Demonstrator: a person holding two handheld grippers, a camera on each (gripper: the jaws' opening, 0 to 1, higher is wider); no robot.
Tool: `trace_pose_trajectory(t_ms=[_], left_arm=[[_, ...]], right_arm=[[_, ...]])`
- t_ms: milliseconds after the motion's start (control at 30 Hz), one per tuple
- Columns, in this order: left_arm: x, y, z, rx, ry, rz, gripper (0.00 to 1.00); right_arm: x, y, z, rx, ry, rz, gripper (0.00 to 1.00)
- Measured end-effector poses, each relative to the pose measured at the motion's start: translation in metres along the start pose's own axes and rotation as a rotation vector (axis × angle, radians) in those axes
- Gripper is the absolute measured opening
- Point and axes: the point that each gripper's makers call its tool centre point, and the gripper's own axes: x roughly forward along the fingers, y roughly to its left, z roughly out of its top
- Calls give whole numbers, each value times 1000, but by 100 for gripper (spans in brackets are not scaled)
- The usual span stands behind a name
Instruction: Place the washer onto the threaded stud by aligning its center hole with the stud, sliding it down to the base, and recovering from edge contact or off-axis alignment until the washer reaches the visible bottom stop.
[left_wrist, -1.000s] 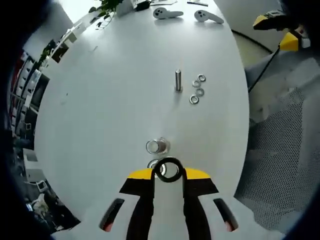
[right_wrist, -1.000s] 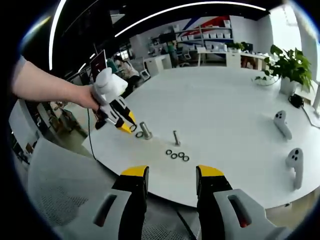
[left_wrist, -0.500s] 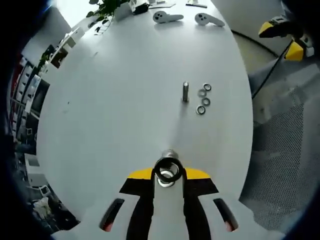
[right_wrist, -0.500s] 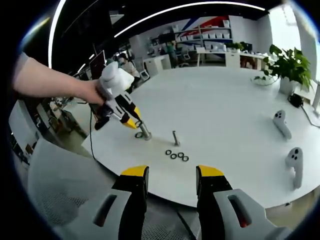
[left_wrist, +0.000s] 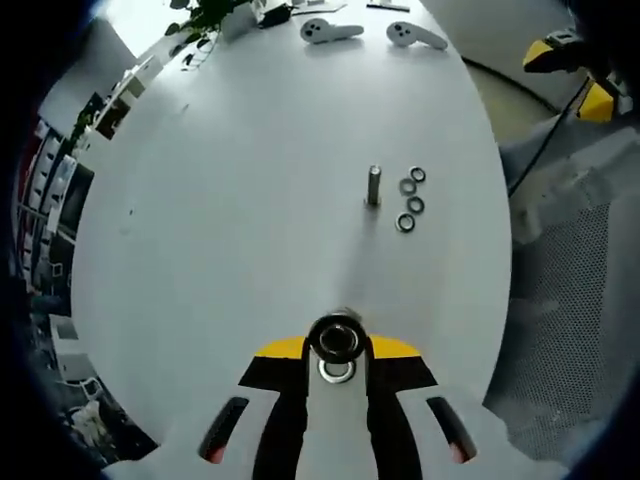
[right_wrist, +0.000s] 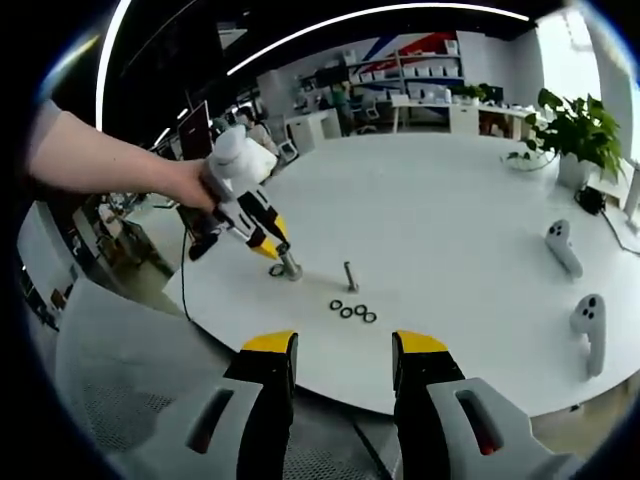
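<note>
In the left gripper view my left gripper (left_wrist: 338, 347) is shut on a dark washer (left_wrist: 338, 338). The washer sits right over the top of a wide metal stud (left_wrist: 339, 317), whose end shows through the hole. A second washer (left_wrist: 337, 372) lies on the white table (left_wrist: 230, 200) beside the stud's base. The right gripper view shows a hand holding that left gripper (right_wrist: 268, 246) tilted down onto the wide stud (right_wrist: 291, 267). My right gripper (right_wrist: 343, 347) stands open near the table's front edge, well short of the stud.
A thin upright stud (left_wrist: 373, 185) stands mid-table with several loose washers (left_wrist: 410, 198) beside it. Two white controllers (left_wrist: 327, 29) and a plant (right_wrist: 575, 135) are at the far side. A grey mesh chair (left_wrist: 570, 300) stands off the table's right edge.
My left gripper has carried the washer forward, from short of the wide stud to right over its top. The right gripper has stayed put.
</note>
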Motion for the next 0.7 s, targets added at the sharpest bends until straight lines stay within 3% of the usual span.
trace_pose_trajectory(t_ms=[700], left_arm=[[38,-3,-7,3,52,-31,19]], right_arm=[[0,0,-1,-7,9,2,40]])
